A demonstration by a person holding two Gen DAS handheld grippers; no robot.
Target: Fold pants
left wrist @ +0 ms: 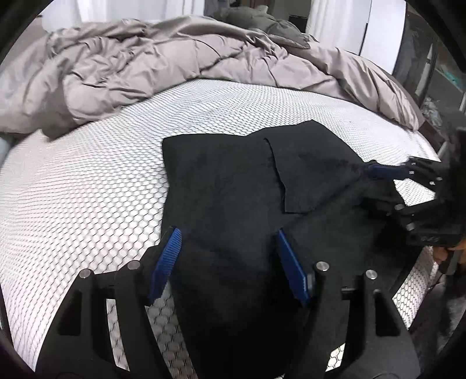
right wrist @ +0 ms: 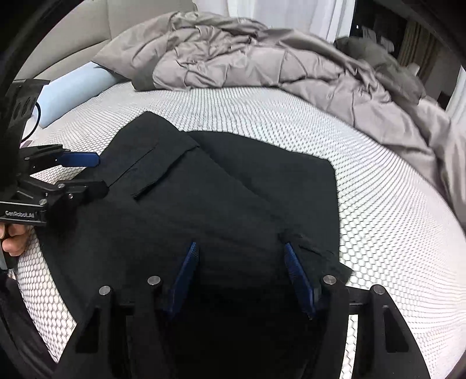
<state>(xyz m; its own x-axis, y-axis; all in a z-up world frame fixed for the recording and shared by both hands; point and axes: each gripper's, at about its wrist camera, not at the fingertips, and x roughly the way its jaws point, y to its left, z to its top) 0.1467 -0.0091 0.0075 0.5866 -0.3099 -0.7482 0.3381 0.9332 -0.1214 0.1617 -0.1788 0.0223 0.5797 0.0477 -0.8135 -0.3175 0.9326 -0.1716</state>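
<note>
A home bedroom: bare mattress (left wrist: 87,180) with a white honeycomb cover, rumpled grey duvet (left wrist: 163,61) pushed to its far side, pale blue pillow (right wrist: 70,90), white curtains (right wrist: 279,14) behind.

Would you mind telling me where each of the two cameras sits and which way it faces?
Left wrist: on the left gripper, facing down along its open fingers at the black pants on the mattress; the right gripper shows at right.
Right wrist: on the right gripper, looking down at the pants; the left gripper and a hand show at left.
Shared: pants, mattress, grey comforter, each other's gripper.
</note>
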